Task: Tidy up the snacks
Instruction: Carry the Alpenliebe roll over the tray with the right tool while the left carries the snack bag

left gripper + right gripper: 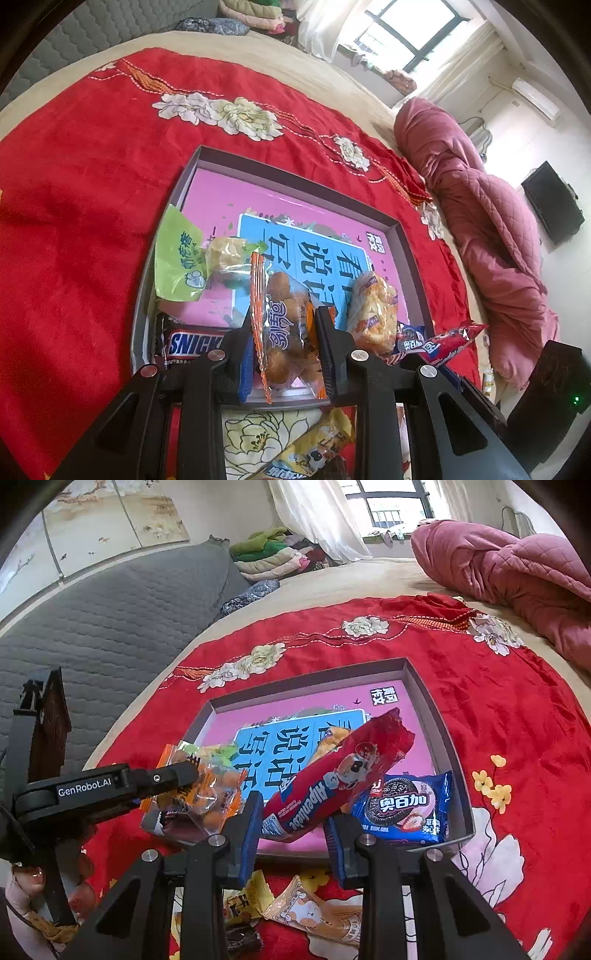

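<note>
A shallow grey box (400, 236) with a pink and blue printed bottom lies on the red blanket; it also shows in the right wrist view (439, 709). My left gripper (284, 332) is shut on a clear orange-edged bag of round golden snacks (284, 325), held over the box's near edge; the right wrist view shows that bag (207, 797) too. My right gripper (291, 812) is shut on a red Alpenliebe packet (340, 775), held tilted over the box. In the box lie a Snickers bar (192, 343), a green packet (177, 258), a yellow pastry (373, 314) and a blue cookie packet (402, 808).
Loose snack packets (317, 908) lie on the blanket in front of the box's near edge. A crumpled pink quilt (517, 579) lies at the right of the bed. A grey padded headboard (110, 602) and folded clothes (273, 554) stand at the back.
</note>
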`<state>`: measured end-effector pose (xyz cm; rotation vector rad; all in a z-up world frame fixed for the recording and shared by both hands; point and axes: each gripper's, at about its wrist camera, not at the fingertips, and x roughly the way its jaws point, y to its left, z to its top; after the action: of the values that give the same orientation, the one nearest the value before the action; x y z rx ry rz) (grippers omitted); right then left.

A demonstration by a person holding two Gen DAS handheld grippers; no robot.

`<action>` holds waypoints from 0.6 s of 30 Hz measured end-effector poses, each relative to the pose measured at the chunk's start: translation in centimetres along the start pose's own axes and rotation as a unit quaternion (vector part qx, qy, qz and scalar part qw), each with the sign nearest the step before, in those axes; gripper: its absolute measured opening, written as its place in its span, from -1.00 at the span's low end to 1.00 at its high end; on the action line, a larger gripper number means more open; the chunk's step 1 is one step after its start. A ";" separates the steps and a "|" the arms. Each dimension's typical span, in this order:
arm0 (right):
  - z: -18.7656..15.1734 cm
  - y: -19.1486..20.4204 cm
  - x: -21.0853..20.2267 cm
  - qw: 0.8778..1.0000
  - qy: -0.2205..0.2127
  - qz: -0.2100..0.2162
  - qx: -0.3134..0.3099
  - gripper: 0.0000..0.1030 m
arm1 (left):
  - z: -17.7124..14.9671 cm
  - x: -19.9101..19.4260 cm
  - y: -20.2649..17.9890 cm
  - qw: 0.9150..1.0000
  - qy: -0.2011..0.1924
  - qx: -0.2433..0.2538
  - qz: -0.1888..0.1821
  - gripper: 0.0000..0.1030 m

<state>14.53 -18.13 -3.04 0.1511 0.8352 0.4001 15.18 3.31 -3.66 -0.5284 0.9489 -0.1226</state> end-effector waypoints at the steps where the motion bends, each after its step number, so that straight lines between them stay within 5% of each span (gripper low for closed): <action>1: -0.1 0.1 0.0 1.000 0.000 0.000 0.000 -0.37 | 0.0 0.1 -0.1 1.000 -0.001 0.003 0.002 -0.42; 18: -0.3 0.2 0.9 1.000 0.013 -0.002 -0.001 -0.37 | -0.4 0.9 -0.2 1.000 0.007 0.017 0.022 -0.42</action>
<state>14.81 -17.58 -3.82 0.1436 0.8611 0.4000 15.45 2.66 -4.40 -0.4748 0.9692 -0.1020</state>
